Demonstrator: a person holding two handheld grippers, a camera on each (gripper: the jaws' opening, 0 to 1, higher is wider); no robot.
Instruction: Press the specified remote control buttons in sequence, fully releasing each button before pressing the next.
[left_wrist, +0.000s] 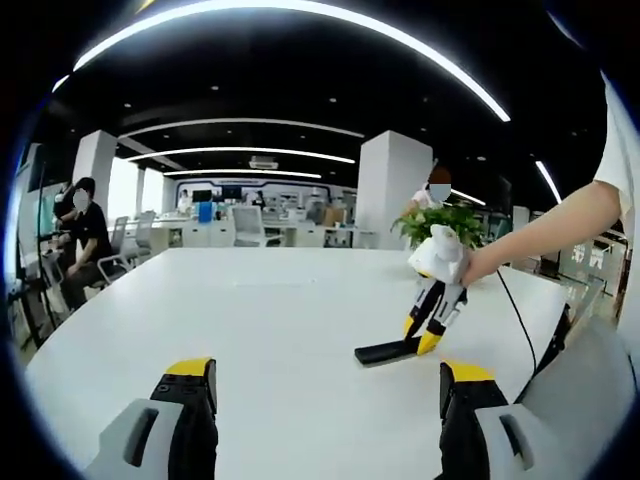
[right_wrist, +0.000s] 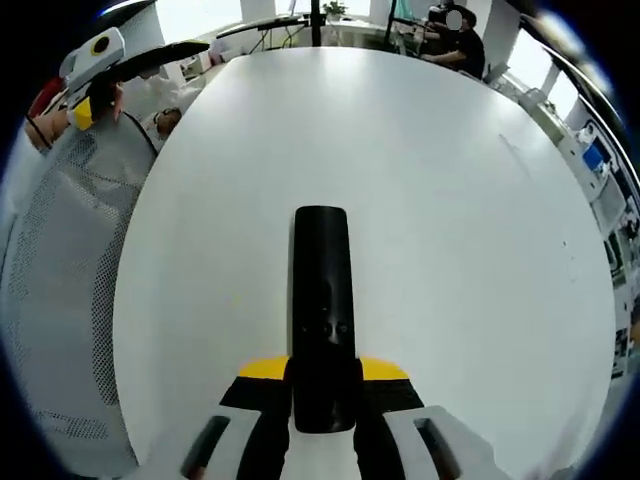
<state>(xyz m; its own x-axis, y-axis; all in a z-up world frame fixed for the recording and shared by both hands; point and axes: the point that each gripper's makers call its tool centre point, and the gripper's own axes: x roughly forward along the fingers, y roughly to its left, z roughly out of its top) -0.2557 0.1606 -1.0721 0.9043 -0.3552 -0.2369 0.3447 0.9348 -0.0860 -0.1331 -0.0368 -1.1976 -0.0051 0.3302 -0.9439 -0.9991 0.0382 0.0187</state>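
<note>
A black remote control (right_wrist: 322, 300) lies flat on the white table (right_wrist: 450, 250), pointing away from me. My right gripper (right_wrist: 324, 372) straddles its near end, the yellow-tipped fingers (right_wrist: 262, 369) pressed against both sides. In the left gripper view the same remote control (left_wrist: 388, 351) sits at the table's right side. The right gripper (left_wrist: 421, 334) reaches down onto its end, held by a person's hand (left_wrist: 478, 265). My left gripper (left_wrist: 325, 388) hovers low over the near table edge, its jaws far apart with nothing between them.
A grey mesh chair (right_wrist: 60, 300) stands at the table's left edge. A potted plant (left_wrist: 445, 222) stands behind the far table edge. A person sits on a chair (left_wrist: 85, 240) at the far left. A black cable (left_wrist: 518, 320) trails from the right gripper.
</note>
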